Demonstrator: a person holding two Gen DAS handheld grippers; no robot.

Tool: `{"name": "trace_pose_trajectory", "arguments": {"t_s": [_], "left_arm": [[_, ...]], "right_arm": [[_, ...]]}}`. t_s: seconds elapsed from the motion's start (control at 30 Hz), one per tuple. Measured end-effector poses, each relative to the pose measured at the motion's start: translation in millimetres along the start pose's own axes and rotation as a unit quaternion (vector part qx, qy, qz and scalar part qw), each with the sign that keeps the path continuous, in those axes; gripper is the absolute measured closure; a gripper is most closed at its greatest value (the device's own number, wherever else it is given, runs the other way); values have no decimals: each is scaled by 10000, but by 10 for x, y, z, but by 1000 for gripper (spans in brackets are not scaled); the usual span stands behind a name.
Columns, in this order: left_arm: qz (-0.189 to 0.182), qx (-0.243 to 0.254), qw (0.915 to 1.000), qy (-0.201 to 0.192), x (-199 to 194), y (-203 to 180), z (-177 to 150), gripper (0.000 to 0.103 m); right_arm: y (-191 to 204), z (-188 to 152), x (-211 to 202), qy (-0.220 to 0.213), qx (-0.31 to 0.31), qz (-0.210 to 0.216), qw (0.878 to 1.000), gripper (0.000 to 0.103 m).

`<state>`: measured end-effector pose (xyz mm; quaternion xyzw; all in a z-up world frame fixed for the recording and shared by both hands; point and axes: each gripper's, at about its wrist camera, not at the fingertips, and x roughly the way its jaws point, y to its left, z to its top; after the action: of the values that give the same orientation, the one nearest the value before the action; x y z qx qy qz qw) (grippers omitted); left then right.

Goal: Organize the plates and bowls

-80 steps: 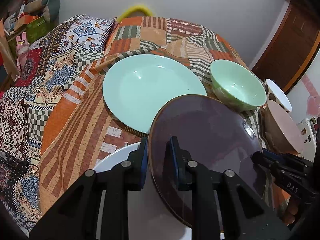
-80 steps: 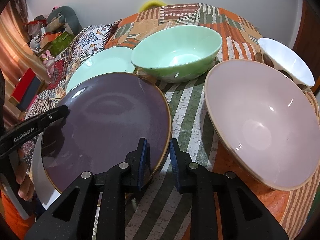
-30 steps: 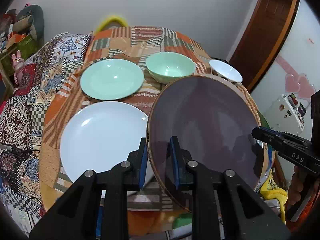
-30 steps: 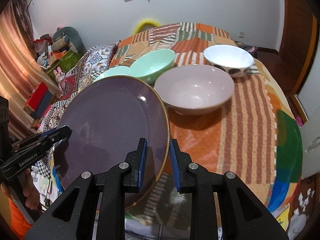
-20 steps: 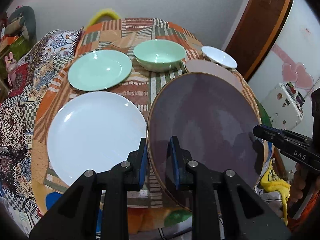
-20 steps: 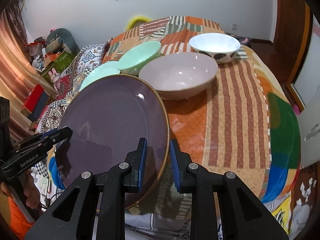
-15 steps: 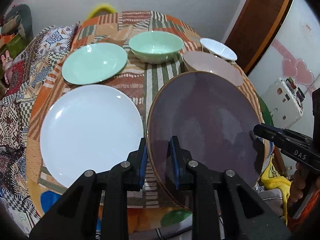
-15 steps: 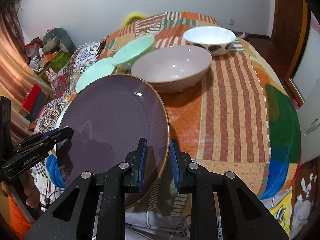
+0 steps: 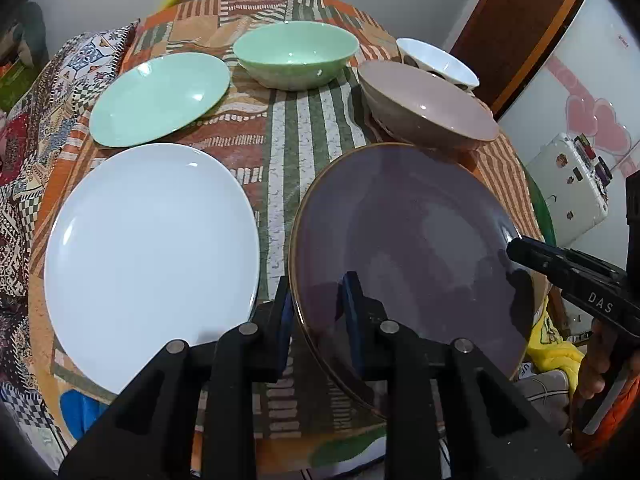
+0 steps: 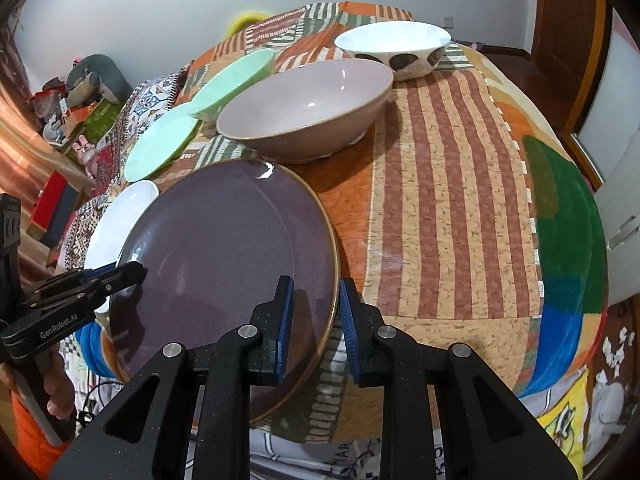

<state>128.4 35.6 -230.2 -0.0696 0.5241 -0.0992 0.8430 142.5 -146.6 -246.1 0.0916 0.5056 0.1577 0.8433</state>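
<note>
Both grippers hold one dark purple plate (image 9: 404, 240) with a gold rim, above the table's near edge. My left gripper (image 9: 318, 300) is shut on its left rim. My right gripper (image 10: 314, 308) is shut on its right rim, and also shows at the right of the left wrist view (image 9: 532, 252). The purple plate fills the lower left of the right wrist view (image 10: 224, 256). On the table lie a white plate (image 9: 148, 252), a mint green plate (image 9: 160, 96), a mint green bowl (image 9: 296, 54), a pink bowl (image 10: 304, 108) and a small white bowl (image 10: 392, 42).
A patchwork cloth (image 10: 452, 200) covers the round table; its right half in the right wrist view is bare. A bed with a patterned cover (image 9: 24, 128) stands left of the table. A wooden door (image 9: 516, 20) is at the back right.
Both grippers have carried the purple plate from over the white plate to the right and back toward the table's near edge, first lifting it, then lowering it. The grip has not changed.
</note>
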Motion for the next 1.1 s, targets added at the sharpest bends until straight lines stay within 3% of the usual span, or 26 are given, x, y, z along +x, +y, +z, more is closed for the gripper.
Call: {"name": "trace_pose_trajectory", "arguments": {"t_s": [0.6,0.7,0.83,1.1], "left_arm": [[-39,-6,9999,124,117,10,31,76],[257,196,9994,-113,22,-42,32,76],[265,280,9987,-343,-147,-56,53,76],[402,118,9948,-932,-612,84,78,74]], "right_arm": [[-59,19,85,111,-37,-26,9999,79],[-78,25,63,135,15,10,9999,78],[-73,45,-49,-7,-26,-111,9999,72],[121,177,-308,-392,-253,37,9989,61]]}}
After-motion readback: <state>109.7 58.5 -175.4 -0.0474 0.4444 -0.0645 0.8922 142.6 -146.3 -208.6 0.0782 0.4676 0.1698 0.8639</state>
